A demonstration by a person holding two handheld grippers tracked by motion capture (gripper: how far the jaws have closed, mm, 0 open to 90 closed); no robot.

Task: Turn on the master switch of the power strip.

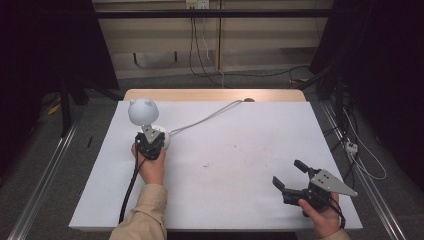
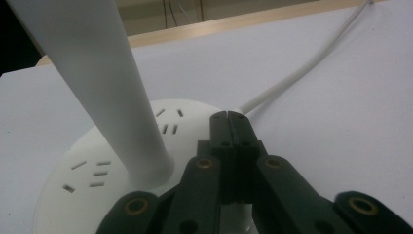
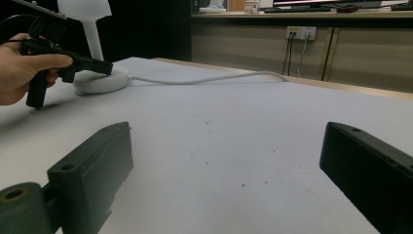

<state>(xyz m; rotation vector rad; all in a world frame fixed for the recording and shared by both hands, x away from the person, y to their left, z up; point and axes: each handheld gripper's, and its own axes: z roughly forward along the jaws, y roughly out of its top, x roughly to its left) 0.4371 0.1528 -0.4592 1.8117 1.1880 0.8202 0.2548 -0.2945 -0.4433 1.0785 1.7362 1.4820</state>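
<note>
White surface with a wooden far edge, standing on grey floor. Beige panelled wall at the far side, wall sockets up top with dark cables hanging down. Black curtains left and right. Metal rails along both sides.

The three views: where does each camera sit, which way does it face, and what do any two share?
High view: above the person's side, facing forward and down on the table; both forearms show.
Left gripper view: on the left gripper, jaws shut over the lamp base.
Right gripper view: on the right gripper, jaws open, low, facing across the table.
Shared: lamp and its white cable.
</note>
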